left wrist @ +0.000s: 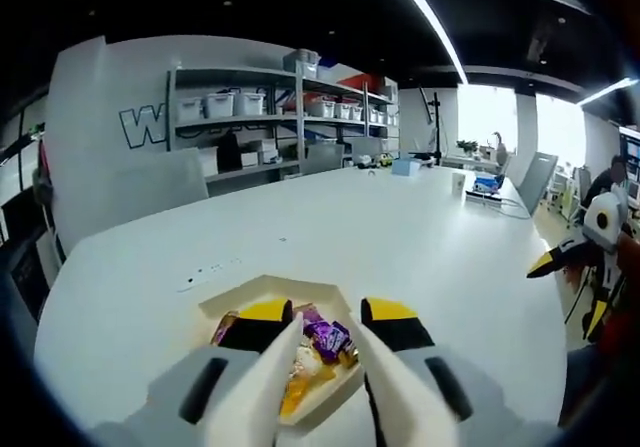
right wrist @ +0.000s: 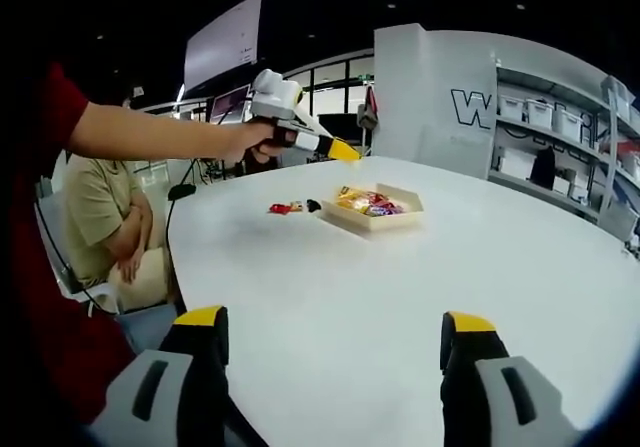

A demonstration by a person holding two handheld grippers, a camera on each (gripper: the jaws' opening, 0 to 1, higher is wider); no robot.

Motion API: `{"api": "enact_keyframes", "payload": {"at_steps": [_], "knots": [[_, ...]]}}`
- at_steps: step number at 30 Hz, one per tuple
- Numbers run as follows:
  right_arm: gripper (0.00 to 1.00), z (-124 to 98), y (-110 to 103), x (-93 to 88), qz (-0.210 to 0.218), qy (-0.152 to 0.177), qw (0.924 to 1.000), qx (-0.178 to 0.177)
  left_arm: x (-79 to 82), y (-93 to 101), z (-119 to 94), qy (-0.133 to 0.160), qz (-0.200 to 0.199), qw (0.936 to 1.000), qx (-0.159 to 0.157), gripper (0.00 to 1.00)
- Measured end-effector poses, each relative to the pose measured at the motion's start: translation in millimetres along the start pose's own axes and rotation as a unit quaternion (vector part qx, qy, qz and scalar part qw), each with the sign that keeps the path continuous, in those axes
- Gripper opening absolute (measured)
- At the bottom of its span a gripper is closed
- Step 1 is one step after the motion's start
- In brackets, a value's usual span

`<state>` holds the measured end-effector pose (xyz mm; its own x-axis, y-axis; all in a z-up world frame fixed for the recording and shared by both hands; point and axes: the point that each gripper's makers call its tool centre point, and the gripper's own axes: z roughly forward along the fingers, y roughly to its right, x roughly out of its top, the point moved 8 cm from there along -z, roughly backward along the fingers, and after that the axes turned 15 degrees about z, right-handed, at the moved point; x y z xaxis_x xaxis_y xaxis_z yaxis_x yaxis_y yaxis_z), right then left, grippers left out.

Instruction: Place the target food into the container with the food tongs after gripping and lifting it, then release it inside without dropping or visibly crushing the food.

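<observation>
A wide white table (right wrist: 420,297) is taking up most of both views, with shelving (left wrist: 290,107) along the far wall and a seated person (right wrist: 100,227) at the table's edge. Near the middle of the table a shallow cardboard container (right wrist: 370,217) is sitting, already holding wrapped sweets (right wrist: 368,203). Just beside it, on the bare tabletop, a few small food pieces (right wrist: 292,207) are lying (red, orange and dark, too small to identify further).

The left gripper (left wrist: 328,352) is hovering directly over the container, its jaws a little apart with pale tong blades attached and nothing pinched between them. The right gripper (right wrist: 335,342) is hanging well back over open table, jaws spread wide and empty.

The step in hand looks like reaching for a loose piece. To do it well, the tongs should be swinging off the container toward those pieces, coming down level, closing gently until the piece is only just held, then lifting straight up.

The table edge is well away from the food, and the surface around the container is giving free room on all sides.
</observation>
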<state>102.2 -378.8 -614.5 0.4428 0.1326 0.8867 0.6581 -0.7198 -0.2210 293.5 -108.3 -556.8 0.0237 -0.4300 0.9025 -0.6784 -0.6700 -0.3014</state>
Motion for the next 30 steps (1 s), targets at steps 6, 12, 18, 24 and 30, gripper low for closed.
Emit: {"api": "enact_keyframes", "payload": {"at_steps": [6,12,18,24,30], "knots": [[0.86,-1.0,-0.8,0.3,-0.001,0.000,1.0000,-0.001,-0.3,-3.5,0.6,0.007,-0.004,1.0000,0.004,0.27],[0.86,-1.1,-2.0,-0.9,-0.002,-0.002,1.0000,-0.001,-10.1,-3.4,-4.5,0.005,-0.012,0.9999,0.002,0.27],[0.86,0.8,-3.3,-2.2,-0.004,-0.007,1.0000,0.000,-29.0,-6.7,-15.2,-0.013,-0.015,0.9997,0.012,0.28],[0.86,1.6,-5.3,-1.8,-0.004,-0.008,1.0000,0.004,-43.4,-12.2,-24.5,-0.031,-0.003,0.9993,0.021,0.28],[0.85,1.7,-4.3,-2.4,-0.002,-0.010,0.9999,0.002,-56.9,-17.4,-31.6,-0.044,-0.009,0.9985,0.030,0.28]]}}
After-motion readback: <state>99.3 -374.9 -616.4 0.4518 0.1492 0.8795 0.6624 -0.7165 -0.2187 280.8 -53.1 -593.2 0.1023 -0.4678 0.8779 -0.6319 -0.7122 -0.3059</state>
